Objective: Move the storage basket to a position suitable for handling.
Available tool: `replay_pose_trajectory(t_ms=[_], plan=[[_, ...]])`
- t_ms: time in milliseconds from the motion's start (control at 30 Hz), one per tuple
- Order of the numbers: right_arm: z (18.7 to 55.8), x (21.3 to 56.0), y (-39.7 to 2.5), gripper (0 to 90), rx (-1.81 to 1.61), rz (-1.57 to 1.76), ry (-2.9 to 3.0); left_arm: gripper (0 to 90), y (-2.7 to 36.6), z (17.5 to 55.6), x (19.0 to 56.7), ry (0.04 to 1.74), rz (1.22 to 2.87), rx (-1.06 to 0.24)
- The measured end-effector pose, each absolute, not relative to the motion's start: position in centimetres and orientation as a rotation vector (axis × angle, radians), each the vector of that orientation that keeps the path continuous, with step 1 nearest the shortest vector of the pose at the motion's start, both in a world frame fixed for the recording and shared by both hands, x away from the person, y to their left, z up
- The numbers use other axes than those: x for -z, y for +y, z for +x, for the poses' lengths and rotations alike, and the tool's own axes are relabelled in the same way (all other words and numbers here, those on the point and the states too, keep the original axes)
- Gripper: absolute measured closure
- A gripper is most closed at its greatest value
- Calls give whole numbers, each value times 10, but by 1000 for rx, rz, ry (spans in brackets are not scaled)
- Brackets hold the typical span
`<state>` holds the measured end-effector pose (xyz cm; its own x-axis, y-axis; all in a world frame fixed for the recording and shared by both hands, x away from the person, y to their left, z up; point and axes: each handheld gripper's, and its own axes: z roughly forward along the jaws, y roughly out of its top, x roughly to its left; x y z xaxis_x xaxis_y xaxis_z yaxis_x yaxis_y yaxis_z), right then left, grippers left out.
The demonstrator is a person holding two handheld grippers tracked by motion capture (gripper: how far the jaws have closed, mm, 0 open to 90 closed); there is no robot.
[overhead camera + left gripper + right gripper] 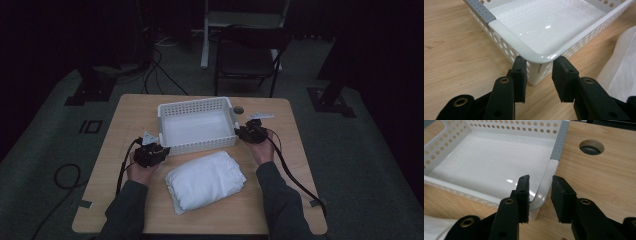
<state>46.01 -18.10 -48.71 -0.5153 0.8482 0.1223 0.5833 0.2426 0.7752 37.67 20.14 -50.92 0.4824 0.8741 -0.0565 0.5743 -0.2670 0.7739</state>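
High view shows a person's forearms in dark sleeves coming in from the bottom edge, each hand holding a black gripper against a near corner of a white basket [176, 109] on a wooden table [110, 165]. Held low at the near-left corner, the left gripper [161, 151] has its jaws parted narrowly on either side of the rounded corner, under the rim; they stand just beside the wall without clamping it. At the near-right corner the right gripper [239, 131] is likewise parted narrowly, one jaw over the inside of the basket and the other outside the curved rim, not closed on it. The basket is rectangular, of glossy white plastic with rows of round holes in its walls and grey studded strips on the rims of its short sides; its smooth floor reflects the light. Just in front of it, between the forearms, lies a folded white cloth [205, 180], soft and slightly creased. The tabletop is pale wood grain with a round hole [238, 109] near the basket's far-right corner. Beyond it the room is dim, with a chair [248, 57], cables and stand legs on a grey floor.
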Motion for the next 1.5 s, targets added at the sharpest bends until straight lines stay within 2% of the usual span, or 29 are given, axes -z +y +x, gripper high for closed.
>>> replay_pose_trajectory(t_ms=[133, 267, 1067, 1267, 1500], plan=[[454, 487, -186, 680, -1162, 1349, 2185, 640, 200, 379, 509, 1185, 1967, -489], [448, 487, -188, 675, -1159, 1347, 2179, 596, 197, 381, 508, 1174, 1973, -489], [419, 490, -215, 668, -1205, 1384, 2122, 598, 179, 388, 507, 1129, 2005, -461], [414, 487, -219, 580, -1261, 1380, 2112, 501, 180, 383, 502, 1143, 1991, -484], [401, 485, -227, 545, -1269, 1366, 2098, 463, 192, 367, 490, 1154, 1946, -506]])
